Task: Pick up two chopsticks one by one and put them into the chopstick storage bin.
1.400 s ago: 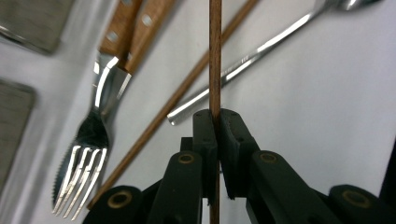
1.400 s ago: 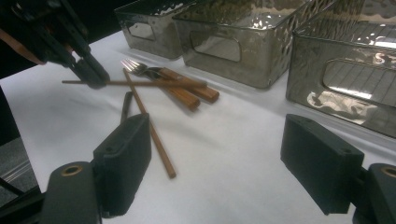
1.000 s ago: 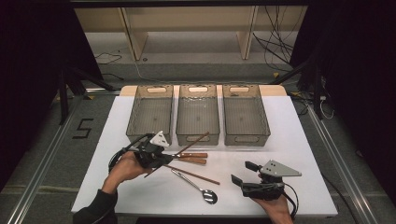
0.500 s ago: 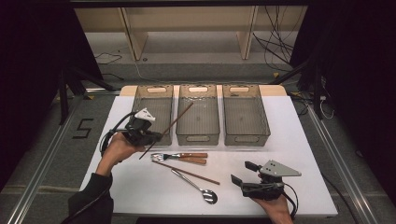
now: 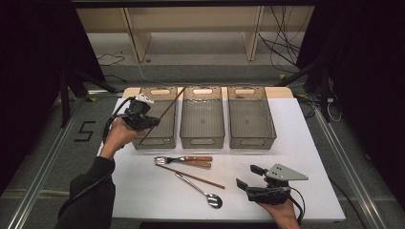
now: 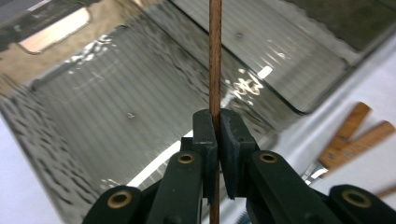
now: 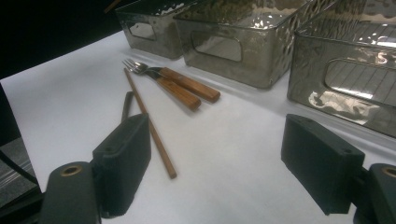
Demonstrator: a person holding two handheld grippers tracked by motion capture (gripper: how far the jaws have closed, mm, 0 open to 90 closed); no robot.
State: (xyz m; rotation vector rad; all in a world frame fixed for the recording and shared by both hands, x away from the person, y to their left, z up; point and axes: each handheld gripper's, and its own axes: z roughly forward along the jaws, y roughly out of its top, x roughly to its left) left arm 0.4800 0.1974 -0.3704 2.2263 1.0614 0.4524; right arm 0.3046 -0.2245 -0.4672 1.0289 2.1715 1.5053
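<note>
Wooden chopstick (image 6: 215,56) sat pinched in your left gripper (image 5: 149,122), its long axis slanting across the left bin (image 5: 154,119) below it; your right gripper (image 5: 249,179) waited wide open, well apart.

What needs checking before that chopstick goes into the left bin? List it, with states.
1. Left claw shut on the chopstick: ok.
2. Chopstick over the left bin: ok.
3. Left bin free of items inside: ok.
4. Chopstick level enough to lie flat in the bin: not ok, it slants.
5. Right claw open and away from the bins: ok.
6. Second chopstick on the table, reachable: ok.
</note>
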